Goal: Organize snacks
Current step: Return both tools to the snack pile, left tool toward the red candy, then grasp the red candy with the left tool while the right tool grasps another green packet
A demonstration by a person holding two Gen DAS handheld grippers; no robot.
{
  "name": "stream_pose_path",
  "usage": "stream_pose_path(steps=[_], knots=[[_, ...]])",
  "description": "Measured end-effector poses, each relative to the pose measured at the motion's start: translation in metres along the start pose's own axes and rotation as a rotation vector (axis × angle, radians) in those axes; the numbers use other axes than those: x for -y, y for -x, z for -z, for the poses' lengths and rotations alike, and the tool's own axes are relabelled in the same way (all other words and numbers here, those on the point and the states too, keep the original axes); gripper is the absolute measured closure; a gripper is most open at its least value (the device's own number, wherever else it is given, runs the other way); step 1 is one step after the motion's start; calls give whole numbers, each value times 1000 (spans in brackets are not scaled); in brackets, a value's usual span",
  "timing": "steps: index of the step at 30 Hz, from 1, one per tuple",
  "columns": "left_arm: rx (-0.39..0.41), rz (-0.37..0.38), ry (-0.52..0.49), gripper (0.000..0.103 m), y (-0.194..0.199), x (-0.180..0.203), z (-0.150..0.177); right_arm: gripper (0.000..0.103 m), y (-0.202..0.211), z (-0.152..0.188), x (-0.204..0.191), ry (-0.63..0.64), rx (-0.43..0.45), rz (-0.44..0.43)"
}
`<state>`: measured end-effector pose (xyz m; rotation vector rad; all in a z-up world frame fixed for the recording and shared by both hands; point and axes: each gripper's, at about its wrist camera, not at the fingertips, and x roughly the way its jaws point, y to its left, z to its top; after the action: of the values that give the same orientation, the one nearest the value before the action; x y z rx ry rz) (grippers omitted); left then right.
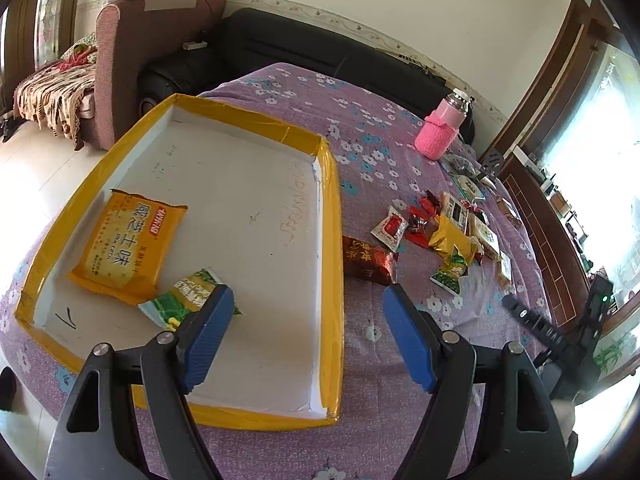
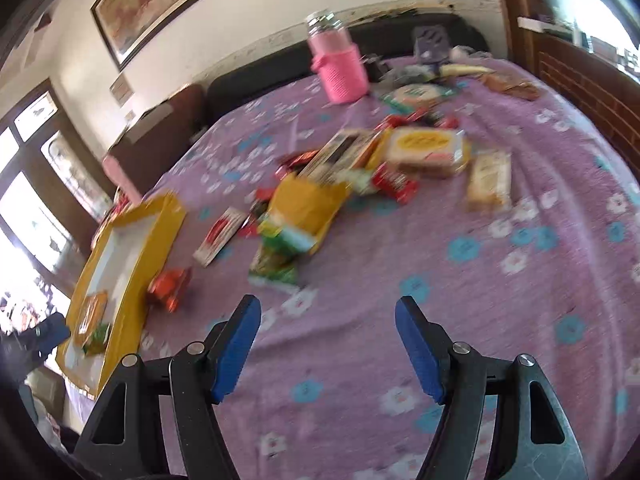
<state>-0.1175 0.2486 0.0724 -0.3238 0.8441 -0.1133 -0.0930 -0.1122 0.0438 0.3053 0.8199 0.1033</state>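
Observation:
A shallow white tray with a yellow rim [image 1: 330, 208] lies on the purple flowered cloth. Inside it rest an orange biscuit pack [image 1: 124, 244] and a green snack packet [image 1: 188, 300]. My left gripper [image 1: 308, 304] hovers open over the tray's near right part, nothing between its blue pads. A dark red packet [image 1: 366, 262] lies just outside the tray's right rim. Farther right sits a heap of loose snacks [image 1: 448, 236]. In the blurred right wrist view my right gripper [image 2: 328, 312] is open above bare cloth, short of the snack heap [image 2: 320, 200]; the tray [image 2: 160, 232] shows at left.
A pink-sleeved flask [image 1: 440, 128] [image 2: 340, 68] stands at the far side of the cloth. A black sofa [image 1: 320, 52] and a brown armchair [image 1: 132, 48] lie behind the table. A wooden cabinet [image 1: 536, 216] borders the right. The other gripper's black body [image 1: 560, 332] shows at right.

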Motion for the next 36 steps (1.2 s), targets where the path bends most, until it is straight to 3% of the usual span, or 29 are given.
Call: stream_pose_path(steps=[5,10,15,19,23,24,27,31,36], knots=[[-19,6,-6,26,-6,4,-2,30,8,-21,27,-28,37,43],[-39,-2,-9,26,-15,11,-4,27,-7,-38,36,-85,-2,-16],[-63,-5,-66,26,-20,30,3,27,-51,-55,4,-39,-78,-86],[-55,-2,-144,26,-19,46,5,28,-82,-52,-27,-4,-149,-82],[-59,16,-251,26,-24,74,4,28,-95,-44,-45,50,-141,-57],[-63,22,-278,26,-28,83,3,30,-97,-43,-46,60,-141,-49],[-57,0,-374,26,-45,107,-3,58,-100,-40,-44,85,-117,-25],[-100,-92,-505,26,-86,129,-17,63,-98,-40,-35,70,-114,-63],[-247,-196,-533,26,-135,129,-22,63,-96,-41,-26,40,-115,-95]])
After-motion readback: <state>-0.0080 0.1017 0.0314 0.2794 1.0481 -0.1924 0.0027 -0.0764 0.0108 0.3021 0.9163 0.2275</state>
